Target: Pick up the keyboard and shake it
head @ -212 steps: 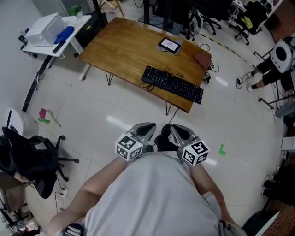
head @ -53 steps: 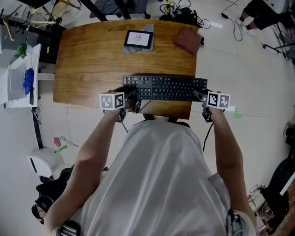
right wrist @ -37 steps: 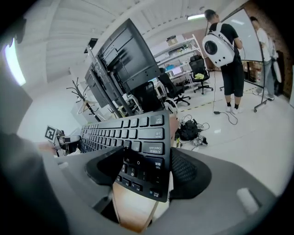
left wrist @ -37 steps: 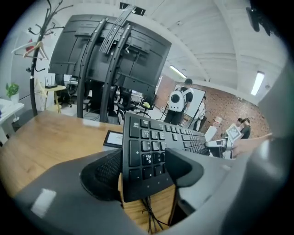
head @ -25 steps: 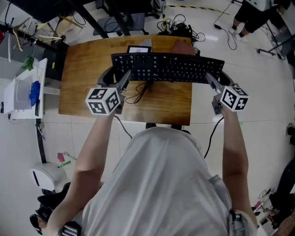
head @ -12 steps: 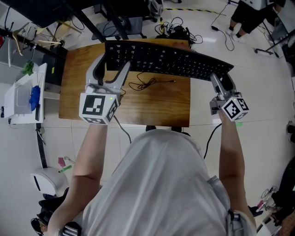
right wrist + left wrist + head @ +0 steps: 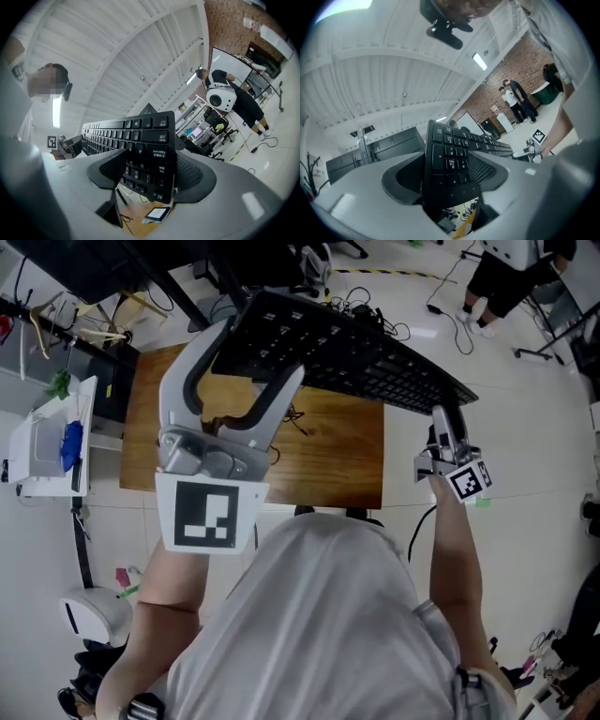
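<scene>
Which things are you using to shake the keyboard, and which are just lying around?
In the job:
keyboard
left tongs, shut on one end
right tongs, shut on the other end

Just lying about:
wooden table
tablet
white side table

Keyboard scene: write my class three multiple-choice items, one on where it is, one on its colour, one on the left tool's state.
1. Where is the keyboard? A flat on the table; B on a shelf; C held up off the table.
2. Its colour? A black; B white; C red.
3. The left tool is: A open and empty; B shut on the keyboard's end; C resting on the table.
Answers: C, the left tool and the right tool hold its ends in the air; A, keys and case are black; B, its jaws clamp the end.
</scene>
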Motion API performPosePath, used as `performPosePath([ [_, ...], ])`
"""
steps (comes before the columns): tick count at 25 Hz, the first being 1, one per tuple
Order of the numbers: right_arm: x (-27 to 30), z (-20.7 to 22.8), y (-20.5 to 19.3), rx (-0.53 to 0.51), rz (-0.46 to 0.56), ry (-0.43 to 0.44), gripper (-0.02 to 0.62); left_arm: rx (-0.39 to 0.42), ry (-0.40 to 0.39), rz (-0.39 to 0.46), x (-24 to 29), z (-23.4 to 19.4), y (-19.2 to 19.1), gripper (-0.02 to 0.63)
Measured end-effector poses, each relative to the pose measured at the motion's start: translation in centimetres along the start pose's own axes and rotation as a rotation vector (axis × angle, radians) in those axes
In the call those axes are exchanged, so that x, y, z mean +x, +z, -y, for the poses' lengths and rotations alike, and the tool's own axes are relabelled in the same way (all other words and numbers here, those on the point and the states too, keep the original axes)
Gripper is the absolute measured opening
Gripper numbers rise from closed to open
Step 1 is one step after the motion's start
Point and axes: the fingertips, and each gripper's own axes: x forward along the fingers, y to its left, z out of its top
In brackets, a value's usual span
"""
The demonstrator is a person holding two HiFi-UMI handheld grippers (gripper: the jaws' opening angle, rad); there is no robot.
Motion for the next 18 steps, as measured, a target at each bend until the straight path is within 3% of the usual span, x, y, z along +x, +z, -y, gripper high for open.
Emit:
performPosePath([
  [5,-0.5,-0.8,1.1,0.019,0.094,0.069,0.307,0.108,-0.011,0.173,-1.1,1.6,5.9,0.290],
  [12,0.5,-2.6,7.1,-0.052,0.206,0.191,0.307,0.181,0.030,0.414,-3.9,2.3,11.8,0.290],
  [15,1.0,-3.5,8.6,-0.084,0.222,0.227,0.307,0.184,0.045,0.466,-4.7,2.2,12.6,0.290],
  [18,1.2,-3.5,8.7,-0.106,0.201,0.212,0.307,0.176,0.055,0.462,-4.8,2.0,12.3,0.290],
])
